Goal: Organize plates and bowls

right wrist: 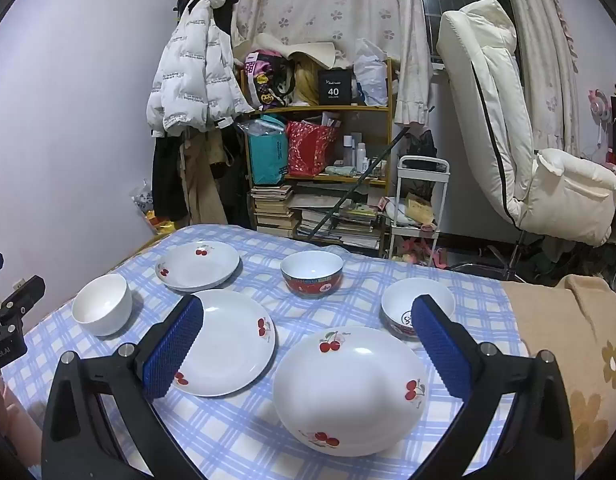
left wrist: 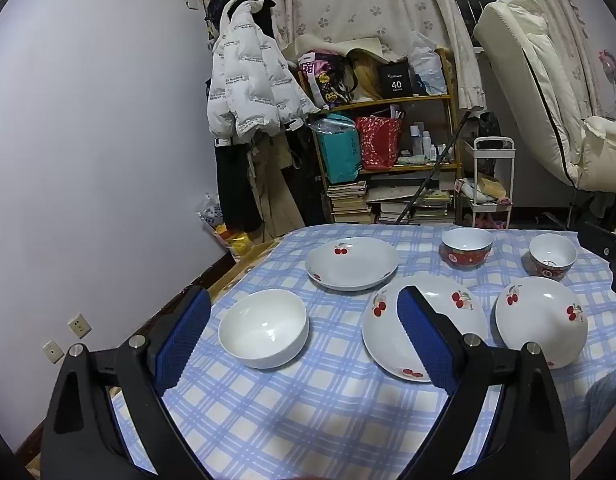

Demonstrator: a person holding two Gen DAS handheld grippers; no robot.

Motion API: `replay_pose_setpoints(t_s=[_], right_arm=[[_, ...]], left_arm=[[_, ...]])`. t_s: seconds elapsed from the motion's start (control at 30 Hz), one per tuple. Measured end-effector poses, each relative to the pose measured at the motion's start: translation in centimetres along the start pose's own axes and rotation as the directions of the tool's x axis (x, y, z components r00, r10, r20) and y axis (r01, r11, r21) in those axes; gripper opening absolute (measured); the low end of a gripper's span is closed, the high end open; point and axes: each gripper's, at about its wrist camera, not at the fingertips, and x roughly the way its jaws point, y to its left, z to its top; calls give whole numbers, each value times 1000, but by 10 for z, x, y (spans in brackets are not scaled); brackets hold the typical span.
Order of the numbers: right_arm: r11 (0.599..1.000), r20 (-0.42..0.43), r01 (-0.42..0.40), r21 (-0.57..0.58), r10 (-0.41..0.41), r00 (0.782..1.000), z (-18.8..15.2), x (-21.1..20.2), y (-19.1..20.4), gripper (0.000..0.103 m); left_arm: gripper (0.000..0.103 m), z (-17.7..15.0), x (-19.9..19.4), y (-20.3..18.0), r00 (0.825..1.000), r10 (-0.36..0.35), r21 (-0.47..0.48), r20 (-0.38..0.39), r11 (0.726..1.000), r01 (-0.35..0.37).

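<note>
Plates and bowls lay scattered, none stacked, on the checked cloth (right wrist: pixel 244 432) over the surface: three cherry plates and three bowls. In my right wrist view, the near cherry plate (right wrist: pixel 348 390) sat just below and between the fingers of my right tool (right wrist: pixel 308 348), which stood wide with nothing in it. The middle cherry plate (right wrist: pixel 224 344) lay to its left, the far cherry plate (right wrist: pixel 198 266) beyond that, and the plain white bowl (right wrist: pixel 103 304) at the far left edge. The two red-patterned bowls (right wrist: pixel 312 274) (right wrist: pixel 404 312) stood toward the far right. My left tool (left wrist: pixel 304 332) was also wide and empty, with the white bowl (left wrist: pixel 263 328) lying just ahead between its fingers. I judged the best course was to pinch a plate by its rim, lift it level, and nest it onto its neighbour, then gather the bowls likewise, small into large.
</note>
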Motion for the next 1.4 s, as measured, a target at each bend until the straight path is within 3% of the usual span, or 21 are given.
replay_pose_setpoints(t_s=[1.4], right_arm=[[1000,-5,1,-3,-1,1000,0,0,1,103]], left_arm=[[93,-5,-2,-3,1000,-3,4,9,1000,3]])
